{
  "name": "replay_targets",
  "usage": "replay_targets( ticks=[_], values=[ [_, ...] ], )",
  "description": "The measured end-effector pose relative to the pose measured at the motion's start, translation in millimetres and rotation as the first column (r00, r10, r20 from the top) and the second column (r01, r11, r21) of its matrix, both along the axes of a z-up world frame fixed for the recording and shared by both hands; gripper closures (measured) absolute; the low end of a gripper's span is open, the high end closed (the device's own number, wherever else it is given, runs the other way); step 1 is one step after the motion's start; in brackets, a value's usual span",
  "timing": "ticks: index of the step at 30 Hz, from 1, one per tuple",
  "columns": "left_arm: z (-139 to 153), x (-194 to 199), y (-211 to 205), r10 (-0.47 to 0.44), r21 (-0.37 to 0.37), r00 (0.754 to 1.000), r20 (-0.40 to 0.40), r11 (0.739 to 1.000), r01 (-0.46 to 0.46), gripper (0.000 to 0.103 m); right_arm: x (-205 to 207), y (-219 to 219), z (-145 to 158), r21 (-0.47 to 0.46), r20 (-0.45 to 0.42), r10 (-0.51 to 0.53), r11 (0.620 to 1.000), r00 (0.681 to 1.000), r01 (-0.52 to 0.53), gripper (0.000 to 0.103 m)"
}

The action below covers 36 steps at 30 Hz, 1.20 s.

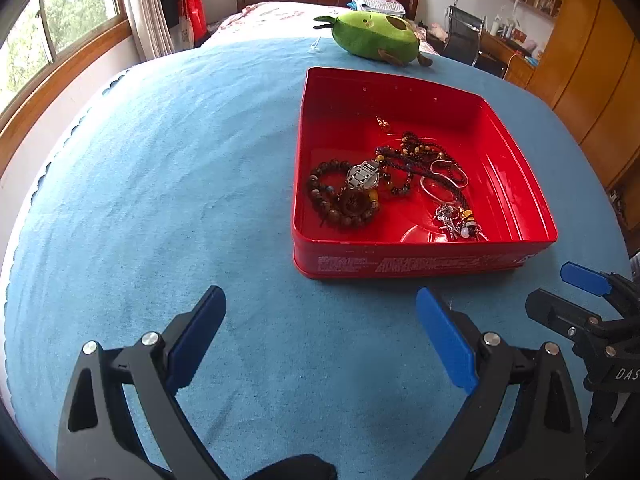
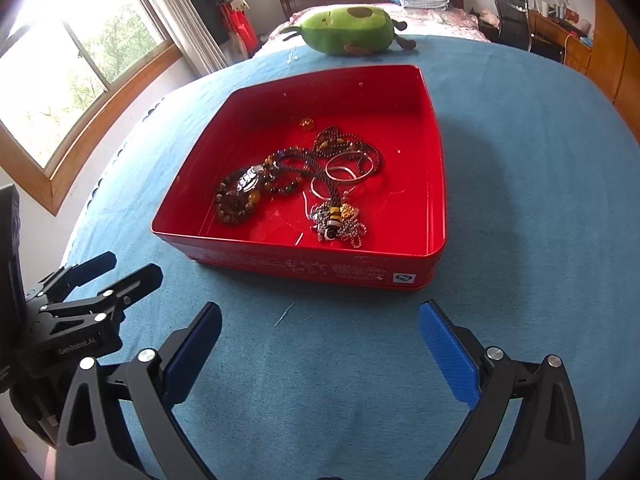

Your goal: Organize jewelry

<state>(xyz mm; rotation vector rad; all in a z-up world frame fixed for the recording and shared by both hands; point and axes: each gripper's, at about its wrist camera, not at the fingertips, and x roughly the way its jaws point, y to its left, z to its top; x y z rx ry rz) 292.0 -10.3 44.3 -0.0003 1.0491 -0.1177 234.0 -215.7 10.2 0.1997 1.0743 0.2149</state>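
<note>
The red tin sits on the blue blanket, open side up, roughly square, with no clear long axis. One printed side wall faces the two grippers; the opposite wall faces the green avocado plush farther up the bed.

Contents lie on the tin floor in a loose tangle. The wooden bead bracelet forms a ring at the near left. The metal watch lies on it, band running diagonally toward the far right. The dark cord necklace trails from the centre to the bee-coloured charm, which lies on a heap of silver chain. The silver bangle lies flat near the centre.

The left gripper hovers just before the tin's near wall, fingers spread wide, empty. The right gripper is level beside it, likewise spread and empty, aimed at the tin.
</note>
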Motion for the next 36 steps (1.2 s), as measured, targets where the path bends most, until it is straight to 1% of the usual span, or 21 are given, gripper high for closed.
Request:
replay_targets(
  ticks=[2,7,10,18,36],
  values=[
    [-1,1,-1,-0.002,-0.006,1.000,-0.003,1.000,0.002,0.008,1,0,-1,0.002,-0.004,0.002,1.000,1.000,-0.002,0.004],
    [0,4,-3,-0.002,-0.017,1.000,0.014,1.000,0.002,0.008,4,2,0,-0.025,0.017,0.006,1.000,1.000,-0.006,0.004],
    [-1,8,-5,0.002,-0.020,1.000,0.009,1.000,-0.002,0.008,8,1,-1,-0.025,0.013,0.007,1.000,1.000,-0.007,0.004],
    [-9,19,-6,0.010,-0.015,1.000,-0.013,1.000,-0.010,0.008,17,-2,-11,-0.020,-0.021,-0.001,1.000,1.000,0.000,0.004],
    [-11,23,-6,0.008,0.003,1.000,-0.004,1.000,-0.008,0.008,20,-1,-13,-0.030,-0.021,0.001,1.000,1.000,-0.001,0.004]
  ],
)
